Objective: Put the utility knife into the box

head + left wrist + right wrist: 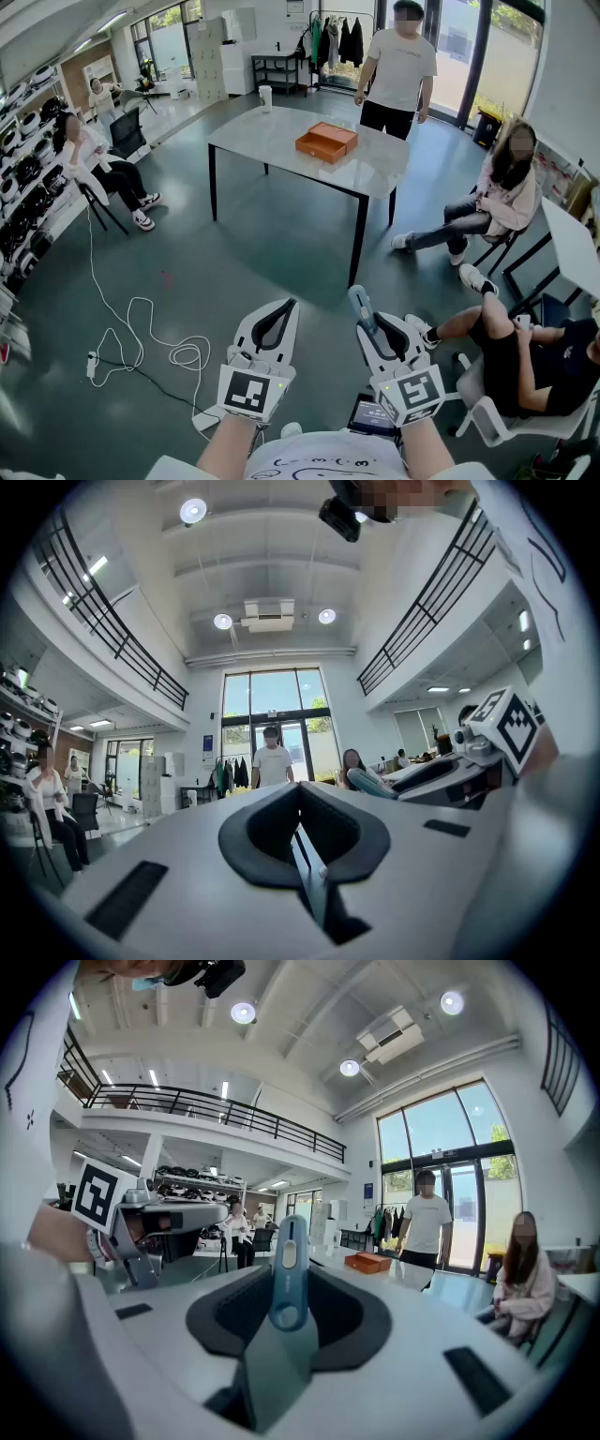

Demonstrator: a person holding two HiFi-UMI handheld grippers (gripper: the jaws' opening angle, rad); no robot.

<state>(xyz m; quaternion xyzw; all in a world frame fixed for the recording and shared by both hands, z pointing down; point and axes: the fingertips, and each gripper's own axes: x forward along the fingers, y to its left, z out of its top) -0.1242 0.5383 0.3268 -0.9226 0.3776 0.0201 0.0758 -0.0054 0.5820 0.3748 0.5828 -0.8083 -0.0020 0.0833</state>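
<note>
The blue-grey utility knife (361,307) stands up between the jaws of my right gripper (366,325), which is shut on it; in the right gripper view the knife (287,1275) points up and forward past the gripper (286,1312). My left gripper (285,307) is held beside it, shut with nothing between its jaws, which meet in a line in its own view (302,799). The orange box (326,142), lid closed, lies on the far side of a pale table (272,136) across the room; the same box (367,1262) shows small in the right gripper view. Both grippers are held well short of the table.
A person (397,67) stands behind the table. Others sit at the right (506,199), the lower right (530,352) and the left (94,159). A white cable (141,342) loops over the grey floor at the left. A white cup (265,97) stands at the table's far corner.
</note>
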